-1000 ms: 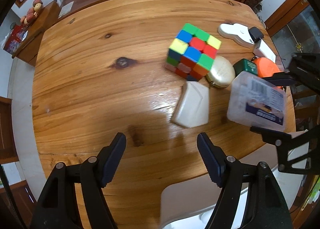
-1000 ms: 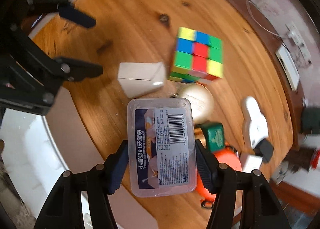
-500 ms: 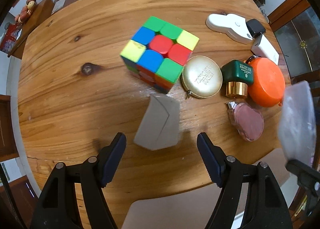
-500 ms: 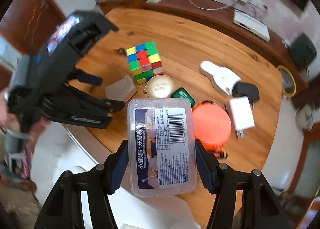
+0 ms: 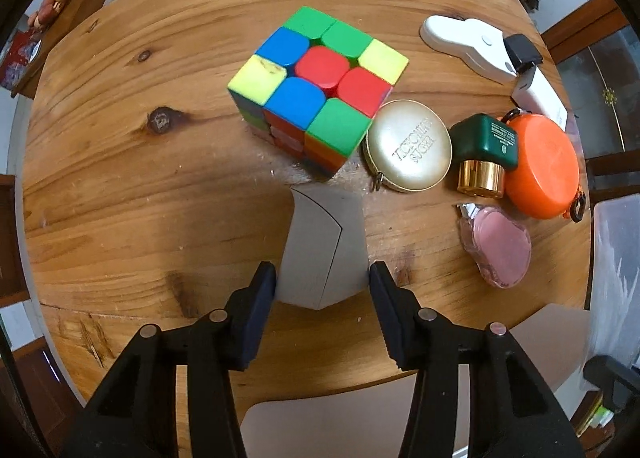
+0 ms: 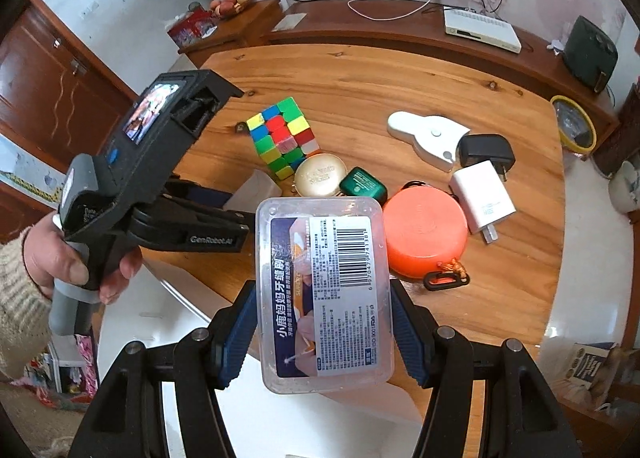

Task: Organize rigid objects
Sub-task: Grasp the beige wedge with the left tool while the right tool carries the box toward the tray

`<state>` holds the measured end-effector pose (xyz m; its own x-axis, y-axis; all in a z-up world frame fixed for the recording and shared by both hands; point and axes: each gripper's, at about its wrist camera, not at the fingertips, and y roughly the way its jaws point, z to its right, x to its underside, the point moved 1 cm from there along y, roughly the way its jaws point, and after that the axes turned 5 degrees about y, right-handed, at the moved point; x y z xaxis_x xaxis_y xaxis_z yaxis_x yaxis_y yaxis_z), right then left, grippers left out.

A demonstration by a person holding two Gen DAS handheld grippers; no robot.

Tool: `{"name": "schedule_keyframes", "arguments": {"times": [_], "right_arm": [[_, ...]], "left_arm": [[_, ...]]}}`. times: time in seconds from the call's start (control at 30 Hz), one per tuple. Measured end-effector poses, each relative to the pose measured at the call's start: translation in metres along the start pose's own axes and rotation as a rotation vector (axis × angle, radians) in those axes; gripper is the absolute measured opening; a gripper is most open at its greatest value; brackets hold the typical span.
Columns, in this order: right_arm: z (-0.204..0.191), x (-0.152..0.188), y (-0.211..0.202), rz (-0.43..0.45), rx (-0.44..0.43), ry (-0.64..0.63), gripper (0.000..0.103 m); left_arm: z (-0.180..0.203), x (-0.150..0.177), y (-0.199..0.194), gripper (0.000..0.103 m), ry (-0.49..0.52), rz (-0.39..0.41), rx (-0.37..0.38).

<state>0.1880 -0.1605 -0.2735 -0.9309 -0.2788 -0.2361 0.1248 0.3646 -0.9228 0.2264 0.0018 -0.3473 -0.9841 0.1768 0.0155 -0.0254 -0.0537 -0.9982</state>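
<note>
My left gripper [image 5: 322, 288] is closing around a small white box [image 5: 323, 248] near the table's front edge; its pads sit at the box's sides, and I cannot tell if they press it. The box also shows in the right wrist view [image 6: 252, 191]. My right gripper [image 6: 323, 322] is shut on a clear plastic box with a barcode label [image 6: 324, 294], held above the table's front edge. A colourful puzzle cube [image 5: 316, 93] stands just behind the white box.
On the wooden table [image 5: 120, 177] lie a gold round tin [image 5: 410, 145], a green bottle with a gold cap [image 5: 486, 149], an orange round case [image 5: 542, 165], a pink heart-shaped case [image 5: 498, 246], a white device [image 5: 466, 45] and chargers [image 6: 482, 197].
My left gripper moved forward to the white box and its fingers narrowed around it. My right gripper lifted the clear box up and back from the table.
</note>
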Motion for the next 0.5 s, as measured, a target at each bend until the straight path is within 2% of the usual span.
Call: {"name": "schedule_keyframes", "arguments": {"times": [0.13,0.5], "right_arm": [[-0.004,0.001,-0.003,0.013,-0.022,0.007,0.063],[-0.007,0.016,-0.031,0.075,-0.084,0.056,0.063]], "left_arm": [[-0.005,0.003,-0.005,0.052,-0.041,0.007,0.041],[0.001,0.029,-0.073,0.051,0.024,0.133,0.017]]}}
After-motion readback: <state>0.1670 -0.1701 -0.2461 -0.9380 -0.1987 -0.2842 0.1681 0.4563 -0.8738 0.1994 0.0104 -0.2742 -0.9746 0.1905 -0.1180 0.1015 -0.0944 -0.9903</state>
